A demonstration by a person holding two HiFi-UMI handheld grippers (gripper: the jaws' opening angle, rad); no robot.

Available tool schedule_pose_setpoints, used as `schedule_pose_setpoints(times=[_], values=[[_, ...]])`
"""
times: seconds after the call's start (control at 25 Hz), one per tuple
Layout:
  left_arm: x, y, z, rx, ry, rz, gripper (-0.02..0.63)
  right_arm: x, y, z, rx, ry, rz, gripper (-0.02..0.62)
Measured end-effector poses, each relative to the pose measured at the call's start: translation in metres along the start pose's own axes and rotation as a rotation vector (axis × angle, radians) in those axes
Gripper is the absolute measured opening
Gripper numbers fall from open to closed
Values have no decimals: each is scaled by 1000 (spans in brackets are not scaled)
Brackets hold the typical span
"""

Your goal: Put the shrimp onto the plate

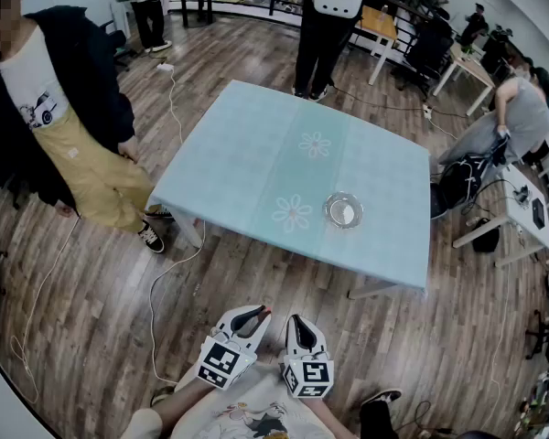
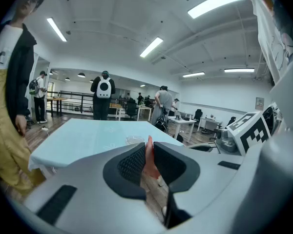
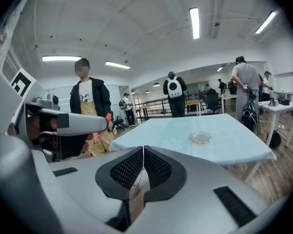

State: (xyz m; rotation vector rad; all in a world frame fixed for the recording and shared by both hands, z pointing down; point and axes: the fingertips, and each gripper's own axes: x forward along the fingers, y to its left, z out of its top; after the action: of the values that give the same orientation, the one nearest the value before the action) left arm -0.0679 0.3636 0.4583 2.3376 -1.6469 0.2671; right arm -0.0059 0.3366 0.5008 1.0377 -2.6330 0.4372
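A pink-orange shrimp [image 2: 148,161] is pinched upright between the dark pads of my left gripper [image 2: 147,151], which is shut on it. The shrimp's tip also pokes out of that gripper in the right gripper view [image 3: 108,124]. My right gripper [image 3: 143,156] is shut with nothing in it. In the head view both grippers, left [image 1: 255,313] and right [image 1: 298,321], hang side by side close to the person's body, well short of the table. A small clear glass plate [image 1: 343,210] rests on the light blue tablecloth [image 1: 256,144], near the table's front right; it also shows as plate [image 2: 135,140] and plate [image 3: 200,138].
A person in a black jacket and tan trousers [image 1: 69,126] stands at the table's left corner. Another with a panda backpack [image 1: 335,7] stands at the far edge. A white cable [image 1: 163,277] trails over the wooden floor. Desks and seated people [image 1: 517,117] fill the right.
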Motion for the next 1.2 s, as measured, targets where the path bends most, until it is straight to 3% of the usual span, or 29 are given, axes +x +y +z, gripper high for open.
schedule_pose_setpoints(times=[0.16, 0.28, 0.48, 0.68, 0.8, 0.96, 1.2], values=[[-24, -3, -32, -147, 47, -15, 60, -22, 31, -9, -39, 36, 14, 31], [-34, -5, -34, -173, 44, -26, 60, -45, 31, -19, -40, 53, -32, 31], [-43, -20, -26, -145, 31, -49, 60, -74, 26, -19, 24, 21, -107, 31], [-33, -73, -23, -83, 84, -152, 60, -97, 16, -6, 22, 8, -76, 31], [-22, -97, -15, -46, 85, -177, 60, -112, -7, 0, 50, -65, -111, 31], [-3, -140, -16, 22, 94, -244, 60, -133, -31, -12, 77, -83, -147, 31], [19, -226, -29, 95, 158, -380, 60, -189, -56, -26, -23, -66, -192, 29]])
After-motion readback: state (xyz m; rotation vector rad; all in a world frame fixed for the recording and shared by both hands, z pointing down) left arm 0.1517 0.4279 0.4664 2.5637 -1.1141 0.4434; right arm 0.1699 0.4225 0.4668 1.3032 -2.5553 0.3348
